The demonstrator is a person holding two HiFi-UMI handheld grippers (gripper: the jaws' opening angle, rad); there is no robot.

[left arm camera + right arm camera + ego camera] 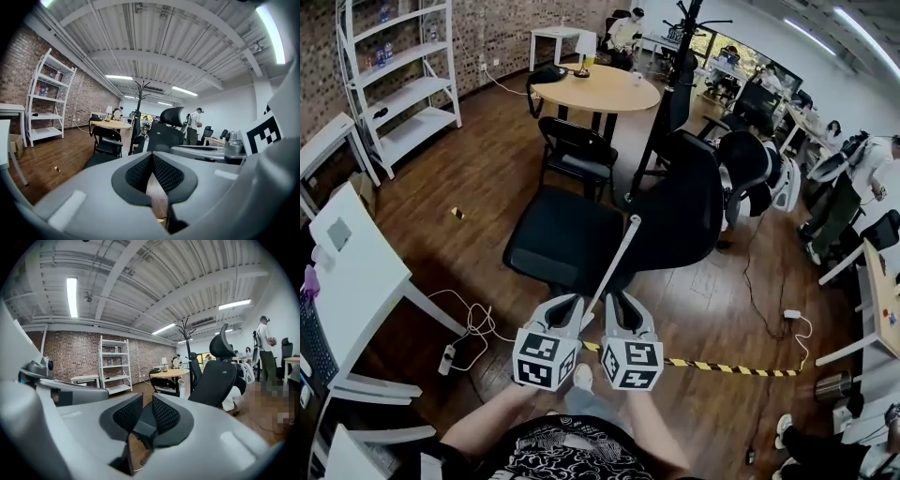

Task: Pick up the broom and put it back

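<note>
The broom's white handle [614, 261] slants up from between my two grippers to the black office chair's back [680, 211]. Its lower part is hidden under the grippers. My left gripper [565, 305] is just left of the handle and my right gripper [623, 302] just right of it. In the left gripper view the pads [151, 155] meet at their tips, and a strip of the handle [146, 141] shows just beyond them. The right gripper [146, 401] has a narrow gap between its pads with only the chair seat behind; the handle's end [183, 389] stands to their right.
The office chair's seat [567, 239] is straight ahead. Behind it are a smaller black chair [577, 150], a round wooden table [595, 89] and a coat stand [670, 84]. A white desk [347, 272] and cables [464, 333] lie left; striped floor tape [722, 367] runs right.
</note>
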